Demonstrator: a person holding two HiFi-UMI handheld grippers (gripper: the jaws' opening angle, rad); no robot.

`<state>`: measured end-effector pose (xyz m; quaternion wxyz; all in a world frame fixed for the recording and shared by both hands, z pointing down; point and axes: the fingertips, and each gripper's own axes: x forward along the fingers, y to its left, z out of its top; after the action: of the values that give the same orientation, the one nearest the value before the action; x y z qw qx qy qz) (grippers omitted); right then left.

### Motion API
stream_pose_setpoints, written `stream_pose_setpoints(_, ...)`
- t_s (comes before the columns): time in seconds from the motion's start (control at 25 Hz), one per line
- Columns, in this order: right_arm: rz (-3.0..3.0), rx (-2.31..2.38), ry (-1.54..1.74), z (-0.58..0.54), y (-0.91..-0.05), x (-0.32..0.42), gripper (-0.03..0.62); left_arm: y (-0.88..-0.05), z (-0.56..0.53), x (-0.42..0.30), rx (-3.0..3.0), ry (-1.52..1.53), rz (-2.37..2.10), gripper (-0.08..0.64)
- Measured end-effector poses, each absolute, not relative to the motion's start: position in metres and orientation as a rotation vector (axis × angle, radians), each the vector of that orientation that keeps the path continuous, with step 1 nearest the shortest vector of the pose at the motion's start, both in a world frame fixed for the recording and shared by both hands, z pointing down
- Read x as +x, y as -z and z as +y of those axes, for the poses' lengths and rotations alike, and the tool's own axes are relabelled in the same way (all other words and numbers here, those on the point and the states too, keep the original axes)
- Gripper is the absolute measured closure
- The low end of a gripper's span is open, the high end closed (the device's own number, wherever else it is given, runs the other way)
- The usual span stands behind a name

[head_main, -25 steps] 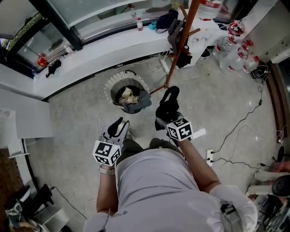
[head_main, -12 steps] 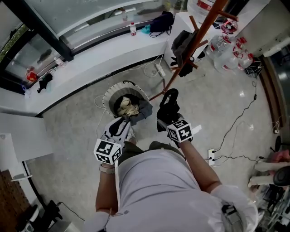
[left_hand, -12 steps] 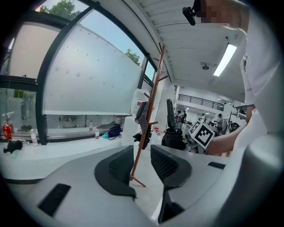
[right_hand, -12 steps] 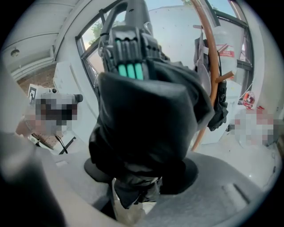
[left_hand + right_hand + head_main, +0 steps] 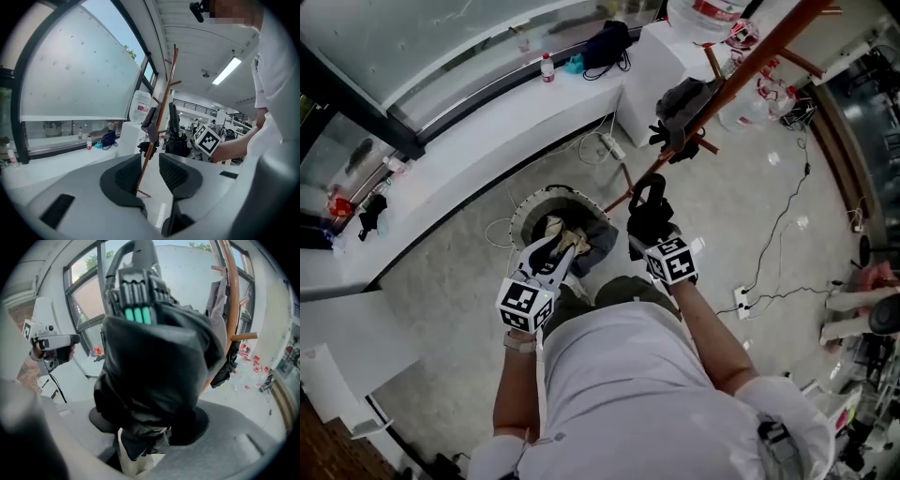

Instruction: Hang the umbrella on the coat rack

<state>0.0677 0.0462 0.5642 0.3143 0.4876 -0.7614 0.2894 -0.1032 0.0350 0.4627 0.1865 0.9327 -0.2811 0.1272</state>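
While the hanging itself was not yet done, the left gripper stood with its jaws apart and nothing between them. To its right, the right gripper was clamped on the one folded black fabric umbrella, which stuck out beyond its jaws. Ahead and rightward of that claw rose the single orange-brown wooden coat rack, apart from the umbrella, with seemingly two dark cloth items on its pegs. By this showing, reaching a peg and hooking remained.

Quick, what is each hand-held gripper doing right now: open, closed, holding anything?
Left hand-held gripper: open, nothing between its jaws.
Right hand-held gripper: closed on the folded black umbrella.
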Motion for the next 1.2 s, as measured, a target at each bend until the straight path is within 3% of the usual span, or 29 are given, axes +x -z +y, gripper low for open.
stream_pose_setpoints(0.52,-1.739,1.461,-0.860,0.019,-0.616,0.122,0.341,-0.468,0.004,-0.083,2.659,-0.431,-0.579,0.449)
stream_pose_setpoints(1.2,-1.618,1.413,-0.996,-0.011,-0.695,0.184,0.341,-0.479,-0.035,-0.041,2.555,-0.510,-0.656,0.449)
